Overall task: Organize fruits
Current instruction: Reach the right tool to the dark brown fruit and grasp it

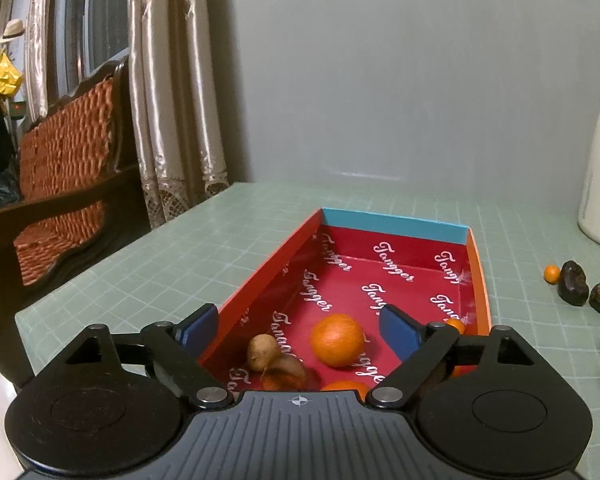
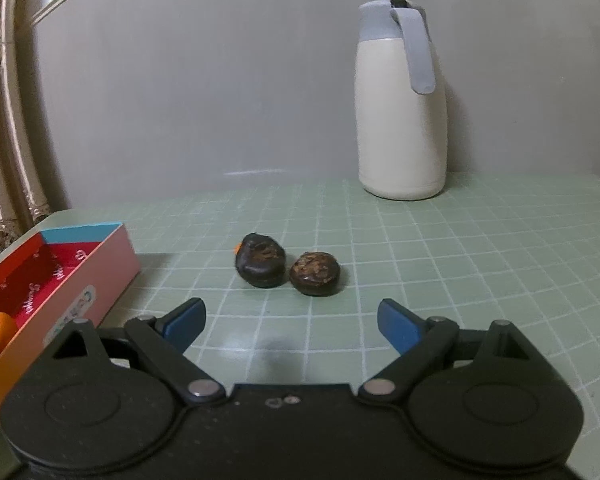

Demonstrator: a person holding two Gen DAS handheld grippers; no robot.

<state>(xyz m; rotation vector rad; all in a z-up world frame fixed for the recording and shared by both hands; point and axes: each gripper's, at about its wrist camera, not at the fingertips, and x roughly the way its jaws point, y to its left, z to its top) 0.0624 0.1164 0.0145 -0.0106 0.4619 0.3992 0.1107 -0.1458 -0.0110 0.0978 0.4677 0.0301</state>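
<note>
The left gripper (image 1: 296, 330) hangs with jaws spread wide and empty over the near end of the red box (image 1: 260, 276), above an orange (image 1: 336, 340) and a brown fruit (image 1: 262, 352). The box's long axis runs away toward the wall. The right gripper (image 2: 290, 324), also spread and empty, faces bare green mat (image 2: 480, 264); two dark fruits (image 2: 288, 266) lie ahead, side by side, touching.

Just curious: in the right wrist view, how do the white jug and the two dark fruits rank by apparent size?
1. White jug, largest though farthest.
2-3. Left dark fruit and right dark fruit: too alike to rank.
</note>
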